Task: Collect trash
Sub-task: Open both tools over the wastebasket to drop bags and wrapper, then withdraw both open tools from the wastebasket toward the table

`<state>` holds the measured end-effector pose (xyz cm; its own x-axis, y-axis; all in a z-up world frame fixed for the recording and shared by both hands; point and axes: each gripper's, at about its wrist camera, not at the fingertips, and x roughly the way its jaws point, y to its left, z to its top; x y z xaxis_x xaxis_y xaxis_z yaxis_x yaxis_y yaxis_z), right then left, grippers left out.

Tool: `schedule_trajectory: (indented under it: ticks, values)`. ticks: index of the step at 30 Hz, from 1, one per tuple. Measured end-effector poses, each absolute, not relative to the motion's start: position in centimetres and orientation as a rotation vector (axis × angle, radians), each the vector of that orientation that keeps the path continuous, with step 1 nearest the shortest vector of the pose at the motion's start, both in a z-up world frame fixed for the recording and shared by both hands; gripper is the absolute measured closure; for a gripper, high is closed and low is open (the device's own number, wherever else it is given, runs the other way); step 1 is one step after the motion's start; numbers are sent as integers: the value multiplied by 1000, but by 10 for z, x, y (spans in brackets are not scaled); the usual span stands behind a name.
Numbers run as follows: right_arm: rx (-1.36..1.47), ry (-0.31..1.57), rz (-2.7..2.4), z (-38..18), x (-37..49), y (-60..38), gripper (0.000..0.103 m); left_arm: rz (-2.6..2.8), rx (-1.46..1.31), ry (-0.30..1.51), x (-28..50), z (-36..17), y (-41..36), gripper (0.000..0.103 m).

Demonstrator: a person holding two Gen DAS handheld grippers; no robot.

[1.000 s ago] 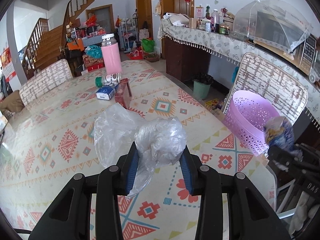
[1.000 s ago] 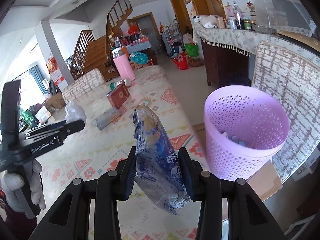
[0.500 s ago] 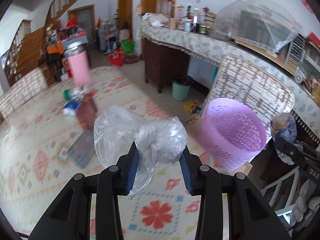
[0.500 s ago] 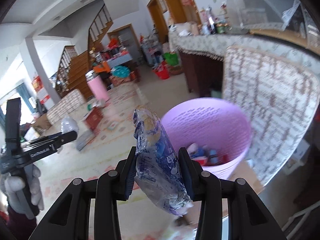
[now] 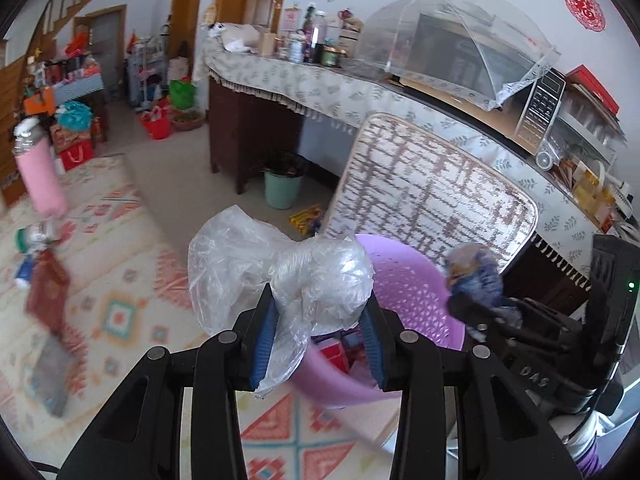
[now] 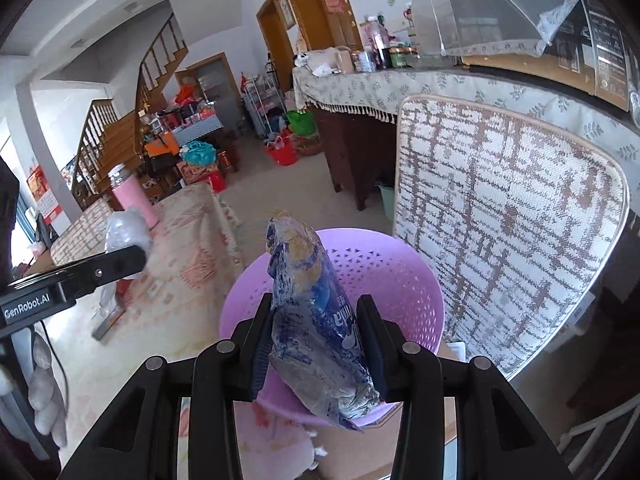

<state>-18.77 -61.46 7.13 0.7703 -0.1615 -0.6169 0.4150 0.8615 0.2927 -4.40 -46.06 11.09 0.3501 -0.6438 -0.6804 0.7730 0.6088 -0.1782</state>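
Note:
My left gripper is shut on a crumpled clear plastic bag, which it holds in the air over the near rim of the lilac basket. Some packets lie at the bottom of that basket. My right gripper is shut on a blue and white snack wrapper and hangs above the same lilac basket. The left wrist view shows the right gripper with the wrapper at the basket's right rim. In the right wrist view the left gripper with the clear bag sits at the far left.
The basket stands beside the table with the patterned cloth, against a chair back with a brown and white weave. On the table are a pink flask, a red box and a small bottle. A long sideboard runs behind.
Both grippers have swung to the right, away from the table, and now hang over the lilac basket. Each still holds its piece of trash in the same grip.

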Motion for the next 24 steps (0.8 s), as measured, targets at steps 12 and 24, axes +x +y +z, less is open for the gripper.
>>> schedule_trajectory:
  ticks: [12,24]
  values:
    - [482,645,-336,51,-154,-640,59,-966,117,903,-6,79,-503,64]
    - [501,618,-344,41,-149,-638,44,-973,42,913,2,74,-474,36]
